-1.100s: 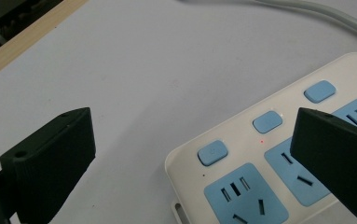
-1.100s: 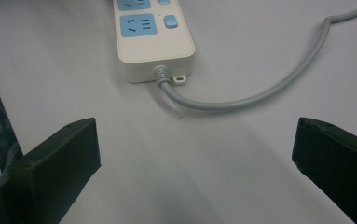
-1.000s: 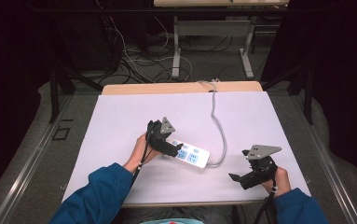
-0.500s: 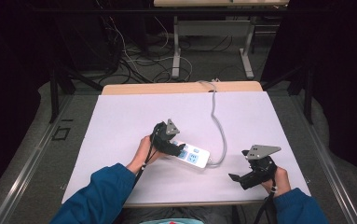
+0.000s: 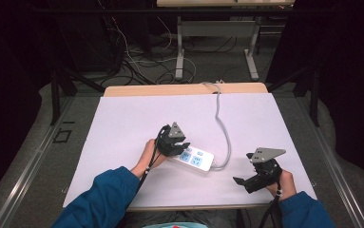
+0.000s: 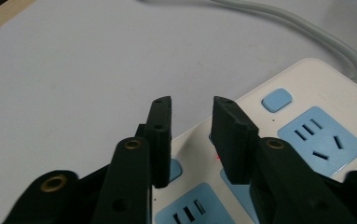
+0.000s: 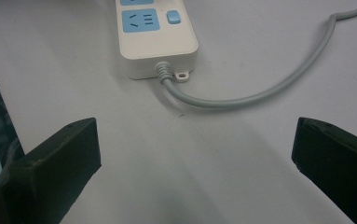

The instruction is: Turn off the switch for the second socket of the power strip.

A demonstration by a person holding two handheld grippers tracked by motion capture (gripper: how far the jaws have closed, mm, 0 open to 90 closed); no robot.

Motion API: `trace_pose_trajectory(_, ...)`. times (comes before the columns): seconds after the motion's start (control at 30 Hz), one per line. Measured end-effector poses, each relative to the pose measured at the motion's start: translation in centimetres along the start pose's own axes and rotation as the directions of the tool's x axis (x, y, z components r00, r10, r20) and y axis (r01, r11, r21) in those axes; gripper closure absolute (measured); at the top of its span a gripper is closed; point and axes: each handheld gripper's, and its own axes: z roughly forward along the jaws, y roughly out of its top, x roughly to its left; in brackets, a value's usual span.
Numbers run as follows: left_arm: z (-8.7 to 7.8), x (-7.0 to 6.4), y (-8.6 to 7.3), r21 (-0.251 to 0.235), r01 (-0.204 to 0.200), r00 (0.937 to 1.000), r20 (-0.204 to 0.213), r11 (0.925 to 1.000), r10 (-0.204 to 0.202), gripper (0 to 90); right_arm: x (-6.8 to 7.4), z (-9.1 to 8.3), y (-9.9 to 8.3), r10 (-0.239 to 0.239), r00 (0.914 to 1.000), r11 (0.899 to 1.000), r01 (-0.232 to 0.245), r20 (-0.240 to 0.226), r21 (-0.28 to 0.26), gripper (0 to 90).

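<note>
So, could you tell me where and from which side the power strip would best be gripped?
Probably across its narrow width, from above. The power strip lies flat on the white table, long and slim, so jaws could straddle its two long edges. The cord leaves one short end, which blocks that approach. The left gripper hovers over its top, jaws slightly apart.

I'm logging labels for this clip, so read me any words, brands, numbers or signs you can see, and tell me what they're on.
Power strip: no readable text; plain blue sockets and blue buttons with no lettering that shows.
Cord: no print that shows.
Left gripper and right gripper: no labels that show.
White table cover: blank.
So there is nothing legible.
</note>
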Motion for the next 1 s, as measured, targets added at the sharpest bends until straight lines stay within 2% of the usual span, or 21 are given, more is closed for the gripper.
trace_pose_trajectory(0.07,0.0,0.0,0.0,-0.011,0.000,1.0000,0.010,0.9999,0.000,78.4,0.0,0.0,0.0,0.000,1.0000,1.000,0.000,0.000,0.000,0.4)
trace_pose_trajectory(0.17,0.2,-0.1,0.0,-0.010,0.002,0.9996,0.027,1.0000,-0.002,82.7,0.0,0.0,0.0,-0.001,1.0000,1.000,0.001,-0.001,0.000,0.4)
trace_pose_trajectory(0.23,0.2,-0.1,-0.1,-0.014,-0.007,0.9995,0.032,0.9999,0.007,88.8,0.0,0.0,0.0,-0.001,1.0000,1.000,0.001,0.003,0.003,0.5)
trace_pose_trajectory(0.27,0.3,-0.2,-0.1,-0.015,0.003,0.9991,0.042,0.9999,-0.002,88.8,0.0,0.0,0.0,-0.001,1.0000,1.000,0.001,0.003,0.003,0.5)
trace_pose_trajectory(0.4,0.5,-0.4,-0.1,-0.016,-0.005,0.9985,0.055,0.9999,0.006,90.0,0.0,0.1,0.0,0.000,1.0000,1.000,0.000,0.005,0.000,0.5)
trace_pose_trajectory(0.67,1.0,-0.5,-0.2,0.000,-0.015,0.9979,0.062,0.9999,0.015,90.0,0.0,0.1,0.0,-0.003,1.0000,1.000,0.003,0.007,0.000,0.6)
trace_pose_trajectory(0.7,1.0,-0.6,-0.2,0.002,-0.005,0.9976,0.069,1.0000,0.005,90.0,0.0,0.0,0.0,-0.004,1.0000,1.000,0.004,0.004,0.001,0.6)
trace_pose_trajectory(0.83,1.3,-0.6,-0.2,0.007,-0.020,0.9975,0.068,0.9998,0.019,90.0,0.0,0.1,0.0,-0.010,0.9999,1.000,0.010,0.003,0.000,0.6)
trace_pose_trajectory(1.0,1.4,-0.6,-0.3,0.004,-0.004,0.9968,0.080,1.0000,0.003,90.0,0.0,0.1,0.0,-0.016,0.9999,1.000,0.016,0.005,-0.004,0.6)
